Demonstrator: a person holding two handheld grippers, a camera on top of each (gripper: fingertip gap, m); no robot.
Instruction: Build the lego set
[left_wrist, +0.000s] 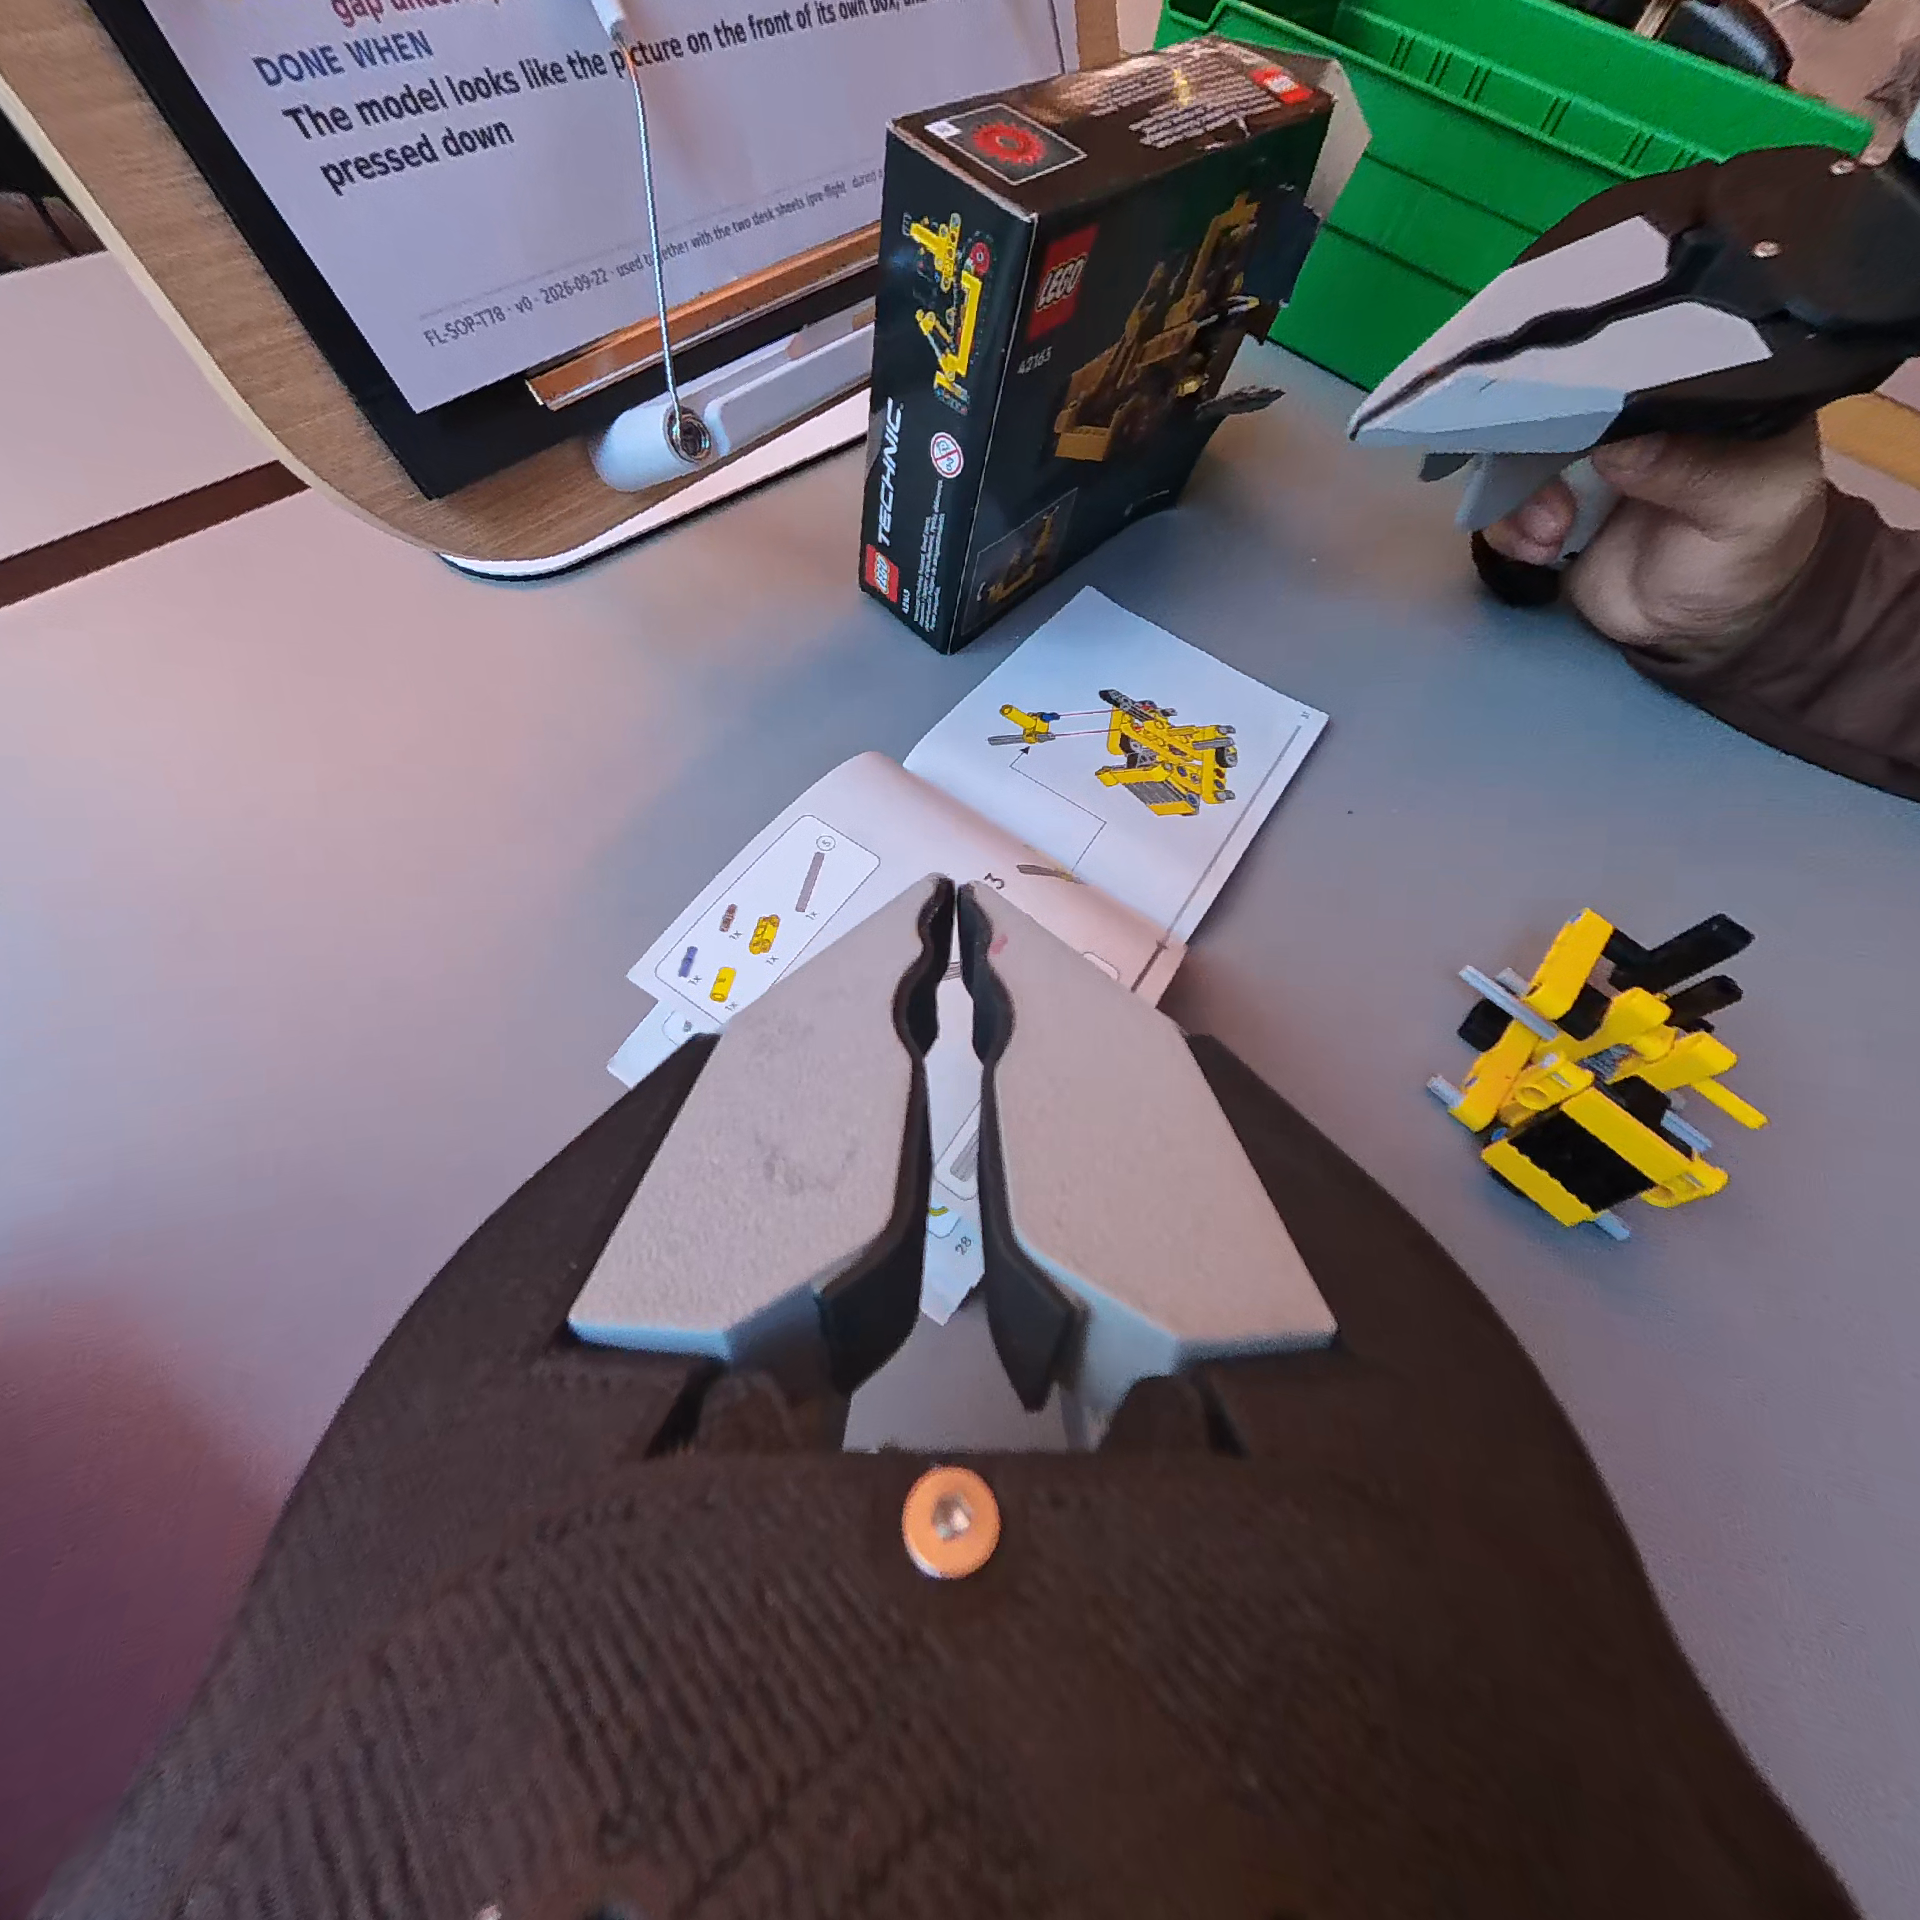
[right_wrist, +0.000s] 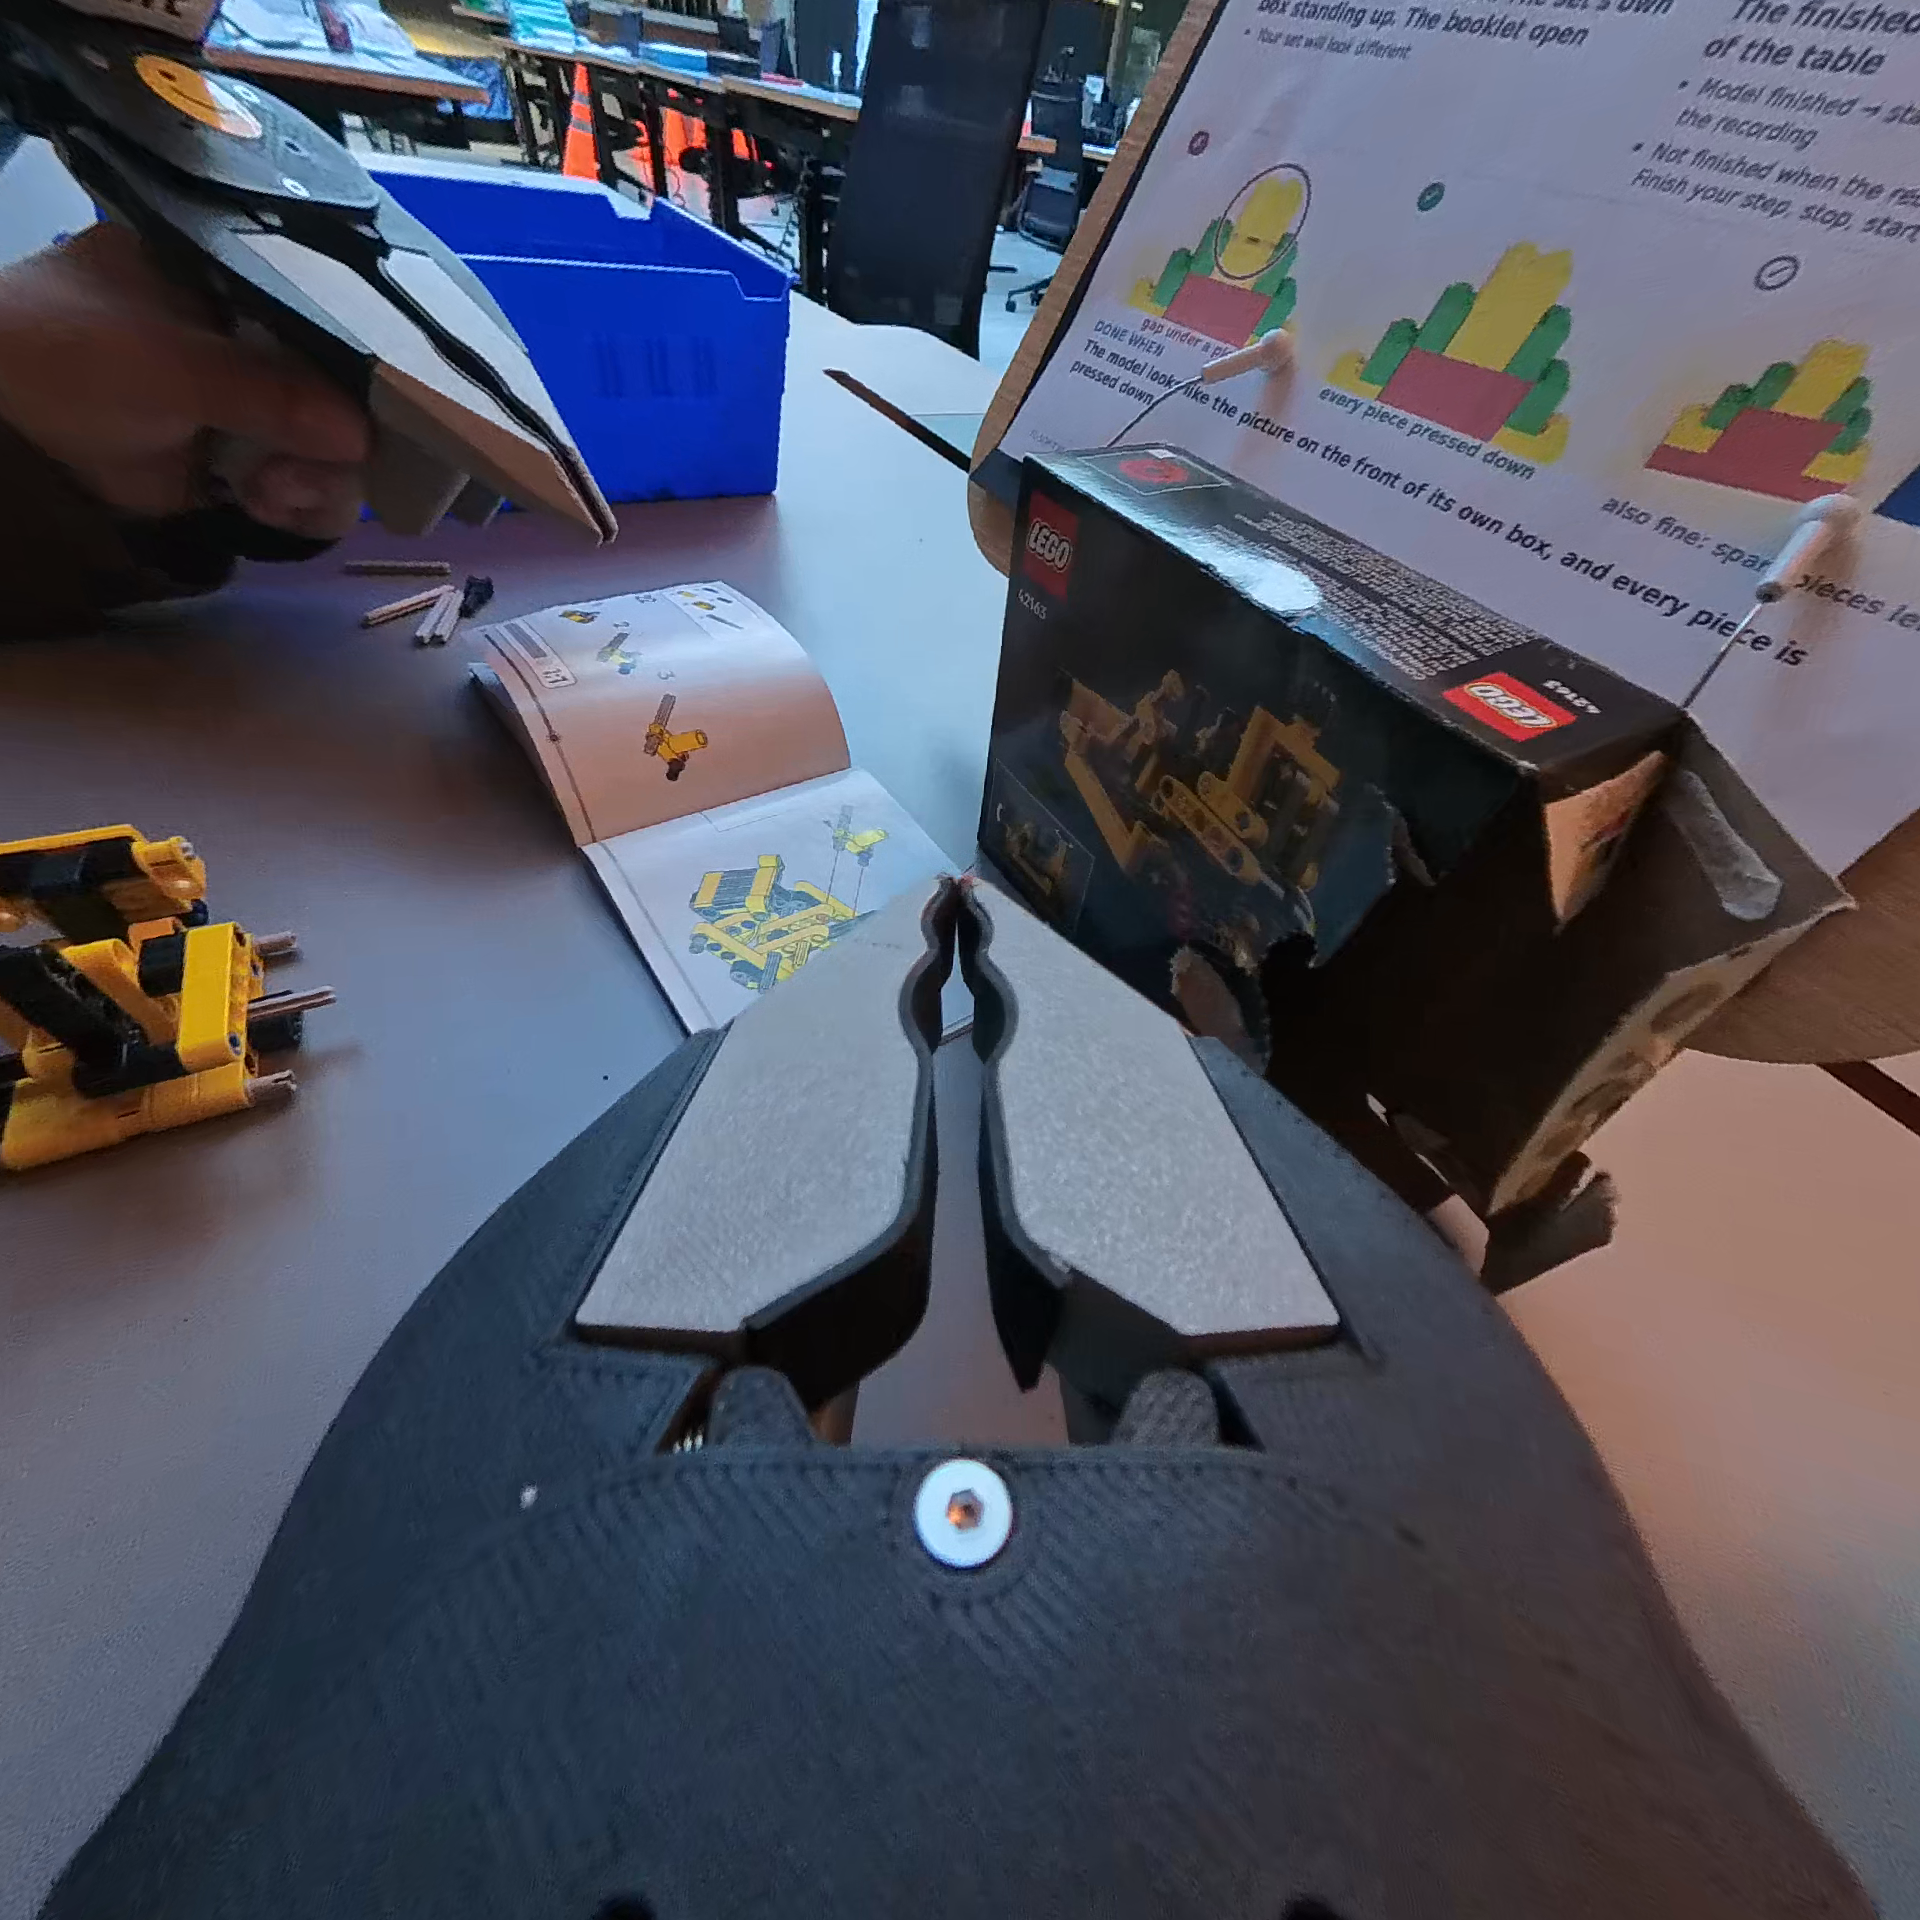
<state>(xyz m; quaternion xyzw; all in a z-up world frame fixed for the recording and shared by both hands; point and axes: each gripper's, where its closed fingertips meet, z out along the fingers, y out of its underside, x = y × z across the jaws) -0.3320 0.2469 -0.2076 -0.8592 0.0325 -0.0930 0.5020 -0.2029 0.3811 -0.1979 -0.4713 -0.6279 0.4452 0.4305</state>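
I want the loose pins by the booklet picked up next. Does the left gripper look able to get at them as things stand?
Probably yes. The left gripper hangs just above the loose pins, with only bare table around them. It is shut, so it would have to open first.

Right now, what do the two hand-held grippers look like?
Both match: the left hand-held gripper and the right hand-held gripper have a black ribbed printed body, flat grey finger plates with wavy black inner pads, and one silver screw at the centre. A brown sleeve covers the right forearm.
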